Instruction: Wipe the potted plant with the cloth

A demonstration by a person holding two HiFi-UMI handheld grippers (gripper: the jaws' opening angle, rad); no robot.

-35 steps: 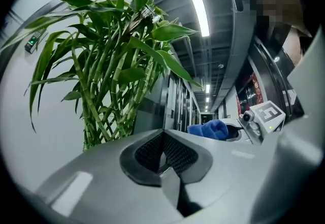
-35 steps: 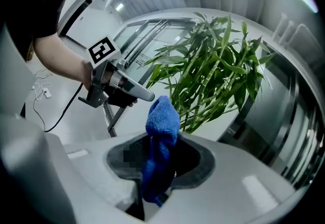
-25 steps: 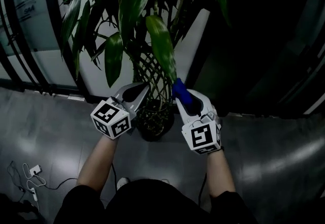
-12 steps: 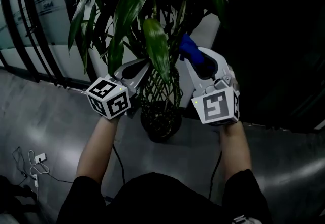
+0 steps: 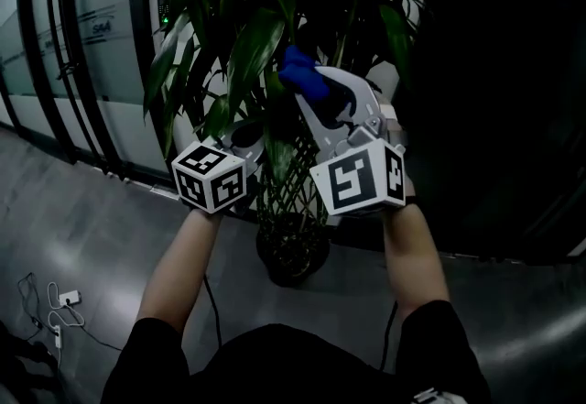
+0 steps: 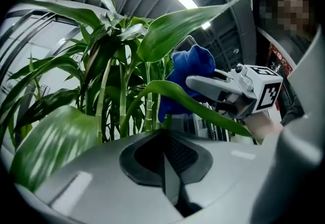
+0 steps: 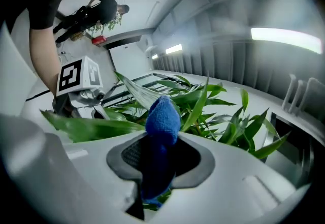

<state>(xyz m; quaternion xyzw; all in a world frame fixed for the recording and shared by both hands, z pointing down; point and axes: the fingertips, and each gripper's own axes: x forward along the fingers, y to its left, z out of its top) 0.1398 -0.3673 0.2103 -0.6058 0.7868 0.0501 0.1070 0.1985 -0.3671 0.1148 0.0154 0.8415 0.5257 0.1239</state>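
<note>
cloth [image 5: 298, 74] among plant [image 5: 261, 22] leaves, pot [image 5: 291, 256] below

both forearms [image 5: 188, 256] are up side by side, left gripper [image 5: 247, 132] with jaws pressed together on nothing, right gripper [image 5: 309, 92] a bit higher and clamped on the blue cloth [image 5: 295, 70].

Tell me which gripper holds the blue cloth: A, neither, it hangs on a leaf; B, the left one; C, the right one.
C: the cloth is pinched in the right gripper, while the left gripper is shut with no cloth in it.
</note>
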